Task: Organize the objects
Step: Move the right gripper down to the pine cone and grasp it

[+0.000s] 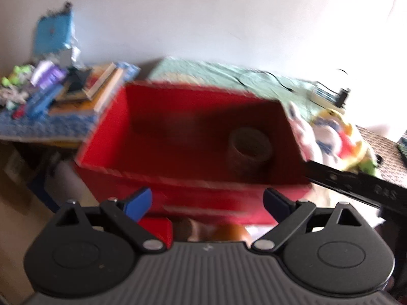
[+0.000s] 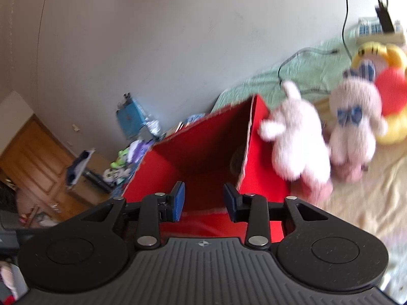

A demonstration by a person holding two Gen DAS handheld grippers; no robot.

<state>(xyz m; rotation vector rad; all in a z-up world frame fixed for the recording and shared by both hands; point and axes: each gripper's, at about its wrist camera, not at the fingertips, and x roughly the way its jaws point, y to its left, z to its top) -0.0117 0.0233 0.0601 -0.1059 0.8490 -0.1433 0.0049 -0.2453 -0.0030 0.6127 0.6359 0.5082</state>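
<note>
Bedroom w/ a plain grey-white wall; a bed [image 2: 368,203] under a cream sheet and green quilt carries most of the stuff. A red box [image 1: 178,117] sits open-topped on the bed, prob. the bin for sorting. Inside it, near the right wall, a roll of brown tape [image 1: 250,150] stands on its side face, hole up, already stowed by the look of it.

Just beside the box's right wall, outside, a white plush bunny [image 2: 297,142] leans on the rim; a second plush w/ blue bow [image 2: 356,122] stands next to it, and a yellow-red plush [image 2: 391,94] is behind. Likely next in line for the box.

Left claw [image 1: 207,203] hangs over the box's near edge, pads wide apart, nothing between them. Right claw [image 2: 203,203] also apart and empty, aimed down the box's near right corner.

A side table [image 1: 38,129] left of the bed holds stacked books [image 1: 99,89] and clutter, too blurred to name.
</note>
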